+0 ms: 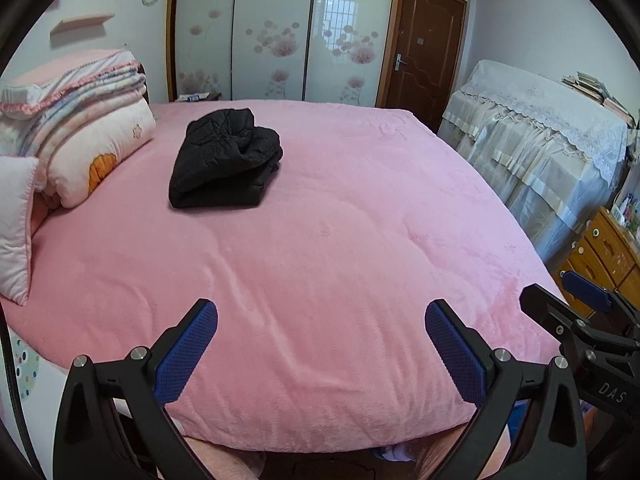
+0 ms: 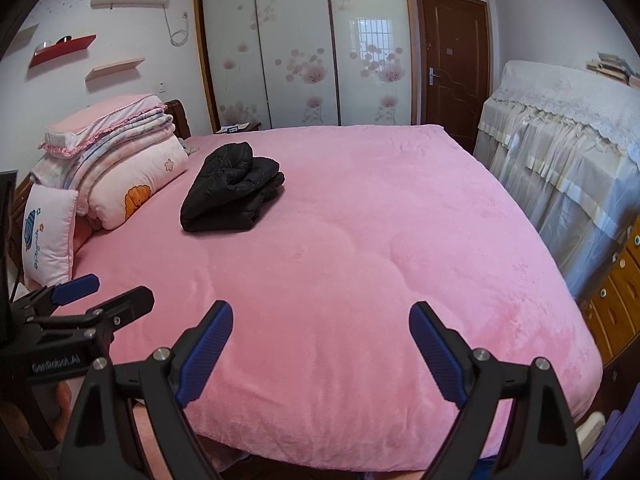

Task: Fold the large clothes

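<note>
A black padded jacket (image 1: 226, 160) lies folded in a compact bundle on the pink bed cover (image 1: 340, 260), toward the far left near the bedding pile; the same jacket (image 2: 232, 188) shows in the right wrist view. My left gripper (image 1: 320, 320) hangs open above the bed's near edge, well short of the jacket, with nothing between its blue pads. Beside it my right gripper (image 2: 321, 322) is also open and empty, over the near edge. Each gripper shows at the edge of the other's view.
Folded quilts and pillows (image 1: 80, 128) are stacked at the head of the bed on the left. A lace-covered piece of furniture (image 1: 540, 140) and a wooden drawer unit (image 1: 604, 252) stand along the right. Wardrobe doors (image 2: 300, 52) and a brown door (image 2: 452, 60) lie beyond the bed.
</note>
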Motion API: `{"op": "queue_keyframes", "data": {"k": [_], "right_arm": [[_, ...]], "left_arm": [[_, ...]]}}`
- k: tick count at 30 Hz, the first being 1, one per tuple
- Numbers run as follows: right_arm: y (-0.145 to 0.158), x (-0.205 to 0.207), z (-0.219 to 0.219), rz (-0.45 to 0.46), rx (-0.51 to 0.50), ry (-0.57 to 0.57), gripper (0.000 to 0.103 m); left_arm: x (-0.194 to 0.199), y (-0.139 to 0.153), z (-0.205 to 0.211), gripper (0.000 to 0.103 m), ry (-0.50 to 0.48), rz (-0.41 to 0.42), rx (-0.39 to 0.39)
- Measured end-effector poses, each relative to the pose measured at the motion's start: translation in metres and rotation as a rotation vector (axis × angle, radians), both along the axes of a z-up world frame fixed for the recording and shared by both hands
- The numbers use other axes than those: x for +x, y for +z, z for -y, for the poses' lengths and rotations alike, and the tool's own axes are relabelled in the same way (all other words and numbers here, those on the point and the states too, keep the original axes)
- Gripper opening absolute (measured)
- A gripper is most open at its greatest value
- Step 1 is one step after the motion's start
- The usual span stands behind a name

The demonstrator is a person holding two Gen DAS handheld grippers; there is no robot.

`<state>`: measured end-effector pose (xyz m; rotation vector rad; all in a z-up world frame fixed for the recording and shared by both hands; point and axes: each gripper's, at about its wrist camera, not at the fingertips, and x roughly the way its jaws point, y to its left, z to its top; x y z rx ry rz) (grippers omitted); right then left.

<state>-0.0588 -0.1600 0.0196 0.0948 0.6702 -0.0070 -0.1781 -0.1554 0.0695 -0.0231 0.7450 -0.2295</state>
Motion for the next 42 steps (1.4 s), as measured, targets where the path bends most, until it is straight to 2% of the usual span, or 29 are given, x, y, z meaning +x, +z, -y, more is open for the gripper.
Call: {"op": "queue_keyframes", "data": {"k": [6, 21, 42], "right_arm": [[-0.010, -0.002, 0.003, -0.011, 0.039, -0.006, 0.090], [-0.012, -0.007, -0.006, 0.008, -0.034, -0.013, 0.090], [-0.020, -0.003, -0.005, -0.025, -0.045, -0.025, 0.090]], "left_arm": [[-0.007, -0.009, 0.003, 0.103, 0.016, 0.008, -0.004], [-0.003, -0.028, 0.008, 0.103, 0.047, -0.025, 0.031], [-0.013, -0.035, 0.001, 0.103, 0.077, -0.003, 0.016]]}}
